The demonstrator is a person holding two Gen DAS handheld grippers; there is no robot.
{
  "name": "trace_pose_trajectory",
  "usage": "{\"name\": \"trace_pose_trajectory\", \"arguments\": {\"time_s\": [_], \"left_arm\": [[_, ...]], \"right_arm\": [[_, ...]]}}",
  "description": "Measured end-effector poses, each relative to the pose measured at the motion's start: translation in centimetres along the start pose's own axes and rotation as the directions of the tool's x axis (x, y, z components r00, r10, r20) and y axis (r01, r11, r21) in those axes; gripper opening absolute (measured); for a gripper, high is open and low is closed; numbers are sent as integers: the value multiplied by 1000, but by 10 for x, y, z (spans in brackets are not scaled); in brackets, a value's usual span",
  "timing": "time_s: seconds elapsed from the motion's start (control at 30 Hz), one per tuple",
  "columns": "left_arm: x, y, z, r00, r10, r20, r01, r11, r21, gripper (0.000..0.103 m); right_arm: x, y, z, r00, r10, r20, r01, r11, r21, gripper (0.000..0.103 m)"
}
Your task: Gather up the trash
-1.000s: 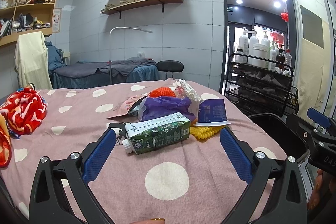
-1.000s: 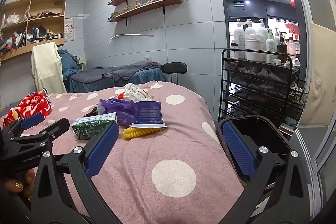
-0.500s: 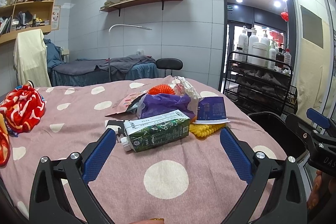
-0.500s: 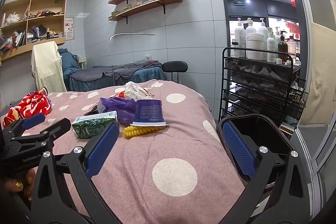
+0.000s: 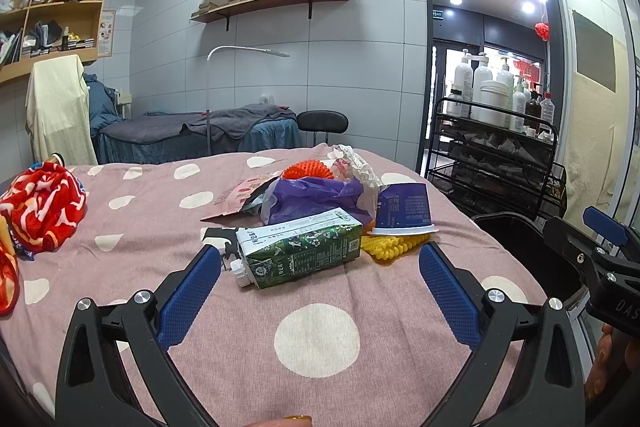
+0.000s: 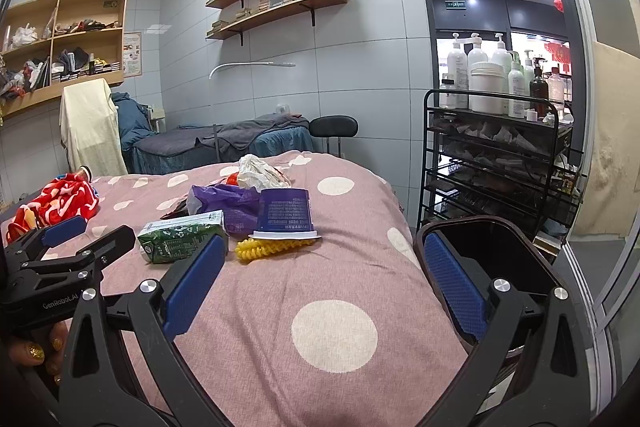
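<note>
A pile of trash lies on the pink polka-dot bed: a green drink carton (image 5: 298, 253) on its side, an upside-down purple cup (image 5: 404, 207), a yellow spiky piece (image 5: 386, 247), a purple plastic bag (image 5: 316, 197), an orange spiky ball (image 5: 306, 171) and crumpled white paper (image 5: 354, 159). My left gripper (image 5: 320, 287) is open and empty, just short of the carton. My right gripper (image 6: 324, 283) is open and empty, nearer the bed's right edge; the carton (image 6: 182, 237) and cup (image 6: 285, 213) lie ahead on its left. A dark bin (image 6: 486, 251) stands beside the bed at right.
A red patterned cloth (image 5: 40, 203) lies at the bed's left. A black wire cart (image 6: 496, 163) with bottles stands right of the bed, behind the bin. A massage bed (image 5: 200, 131), a black stool (image 5: 322, 119) and wall shelves are behind.
My left gripper has edged slightly forward toward the carton. The right gripper has barely moved. Both stay open.
</note>
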State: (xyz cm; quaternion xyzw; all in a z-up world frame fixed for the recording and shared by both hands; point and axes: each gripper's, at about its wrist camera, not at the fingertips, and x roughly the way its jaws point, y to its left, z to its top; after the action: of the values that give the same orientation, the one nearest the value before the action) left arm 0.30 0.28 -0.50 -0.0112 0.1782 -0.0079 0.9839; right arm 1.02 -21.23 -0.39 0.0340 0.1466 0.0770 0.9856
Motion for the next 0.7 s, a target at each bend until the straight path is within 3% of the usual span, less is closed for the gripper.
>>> {"name": "trace_pose_trajectory", "arguments": {"time_s": [0.7], "left_arm": [[-1, 1, -1, 1000, 1, 0, -1, 1000, -1, 98]], "right_arm": [[1, 2, -1, 1000, 5, -5, -5, 1000, 2, 98]]}}
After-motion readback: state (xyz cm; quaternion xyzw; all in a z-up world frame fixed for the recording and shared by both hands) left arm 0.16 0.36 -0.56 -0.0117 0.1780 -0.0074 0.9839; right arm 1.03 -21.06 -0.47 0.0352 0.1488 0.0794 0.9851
